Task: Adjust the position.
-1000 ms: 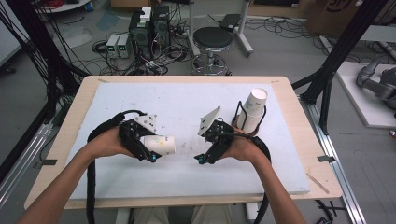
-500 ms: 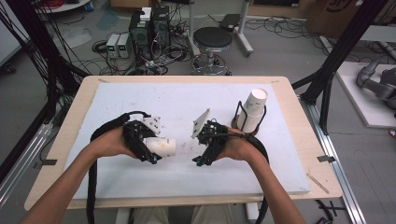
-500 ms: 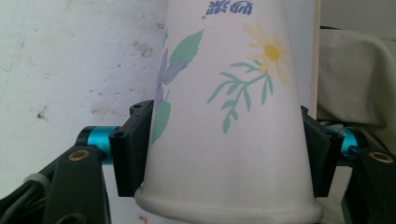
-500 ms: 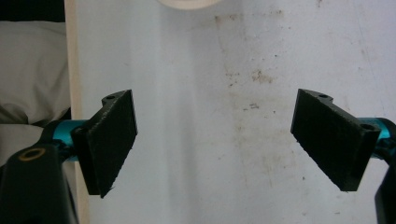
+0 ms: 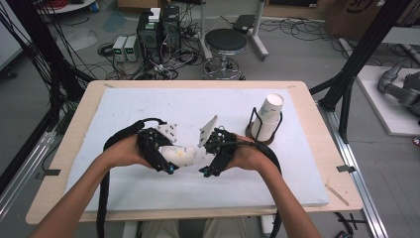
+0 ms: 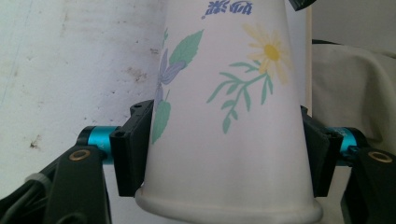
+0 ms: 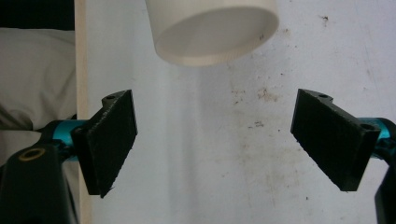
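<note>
Left gripper view: left gripper (image 6: 224, 158) clamped on one paper cup (image 6: 224, 116), near its rim, showing a flower print that the high view does not resolve. Right gripper view: right gripper (image 7: 229, 140) spread wide, empty, the cup's base just ahead. High view: two grippers, held cup (image 5: 181, 155) above the table's (image 5: 124, 106) middle, cup stack (image 5: 267, 116) in one holder (image 5: 253, 121).

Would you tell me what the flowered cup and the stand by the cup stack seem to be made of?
The flowered cup looks like matte white paper: rolled rim, printed flowers. The stand seems to be thin black metal wire, though coated plastic is possible.
</note>
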### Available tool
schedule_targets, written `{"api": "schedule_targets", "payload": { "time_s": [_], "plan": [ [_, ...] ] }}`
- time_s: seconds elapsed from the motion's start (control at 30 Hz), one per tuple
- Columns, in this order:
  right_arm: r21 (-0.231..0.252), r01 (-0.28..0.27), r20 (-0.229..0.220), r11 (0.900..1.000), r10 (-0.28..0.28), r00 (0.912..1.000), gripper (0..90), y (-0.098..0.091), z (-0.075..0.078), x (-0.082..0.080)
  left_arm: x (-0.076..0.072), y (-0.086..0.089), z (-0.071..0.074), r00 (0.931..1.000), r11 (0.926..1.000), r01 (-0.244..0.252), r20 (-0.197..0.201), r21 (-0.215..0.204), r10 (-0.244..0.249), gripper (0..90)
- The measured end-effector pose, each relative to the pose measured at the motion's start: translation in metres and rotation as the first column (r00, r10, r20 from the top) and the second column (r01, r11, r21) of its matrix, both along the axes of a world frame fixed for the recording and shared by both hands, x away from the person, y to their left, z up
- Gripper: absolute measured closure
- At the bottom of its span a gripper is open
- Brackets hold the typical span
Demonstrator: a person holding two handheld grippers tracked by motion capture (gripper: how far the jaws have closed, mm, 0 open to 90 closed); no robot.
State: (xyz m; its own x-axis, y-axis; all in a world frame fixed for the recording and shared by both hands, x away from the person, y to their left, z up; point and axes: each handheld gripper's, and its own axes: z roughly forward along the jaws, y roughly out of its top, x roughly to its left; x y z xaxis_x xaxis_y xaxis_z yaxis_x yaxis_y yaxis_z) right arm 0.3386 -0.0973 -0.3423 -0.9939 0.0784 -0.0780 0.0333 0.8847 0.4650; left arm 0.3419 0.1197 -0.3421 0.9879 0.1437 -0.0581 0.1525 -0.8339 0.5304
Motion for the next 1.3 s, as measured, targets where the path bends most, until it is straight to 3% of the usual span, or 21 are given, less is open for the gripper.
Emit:
{"api": "schedule_targets", "payload": {
  "time_s": [0.53, 0.7, 1.1, 1.23, 1.3],
  "plan": [
    [0.057, -0.029, -0.014, 0.9979, 0.030, 0.9995, 15.5, 0.006, 0.003, -0.001, -0.002, -0.008, -0.002, 0.9998, 0.9995, 0.021, -0.006, -0.022, -0.021, 31.6],
    [0.094, -0.047, -0.010, 0.9944, 0.048, 0.9988, 16.5, 0.007, 0.003, 0.000, -0.003, -0.009, -0.002, 0.9996, 0.9992, 0.026, -0.007, -0.029, -0.027, 31.7],
    [0.124, -0.052, -0.041, 0.9909, 0.058, 0.9975, 19.6, 0.010, 0.004, -0.001, -0.005, -0.012, -0.003, 0.9992, 0.9984, 0.038, -0.009, -0.042, -0.039, 31.7],
    [0.118, -0.071, -0.042, 0.9904, 0.076, 0.9962, 34.1, 0.012, 0.003, -0.002, -0.005, -0.012, -0.003, 0.9988, 0.9980, 0.047, -0.010, -0.043, -0.048, 31.7],
    [0.118, -0.075, -0.044, 0.9902, 0.081, 0.9958, 35.8, 0.012, 0.003, -0.001, -0.005, -0.012, -0.003, 0.9987, 0.9980, 0.049, -0.011, -0.041, -0.050, 31.8]
  ]
}}
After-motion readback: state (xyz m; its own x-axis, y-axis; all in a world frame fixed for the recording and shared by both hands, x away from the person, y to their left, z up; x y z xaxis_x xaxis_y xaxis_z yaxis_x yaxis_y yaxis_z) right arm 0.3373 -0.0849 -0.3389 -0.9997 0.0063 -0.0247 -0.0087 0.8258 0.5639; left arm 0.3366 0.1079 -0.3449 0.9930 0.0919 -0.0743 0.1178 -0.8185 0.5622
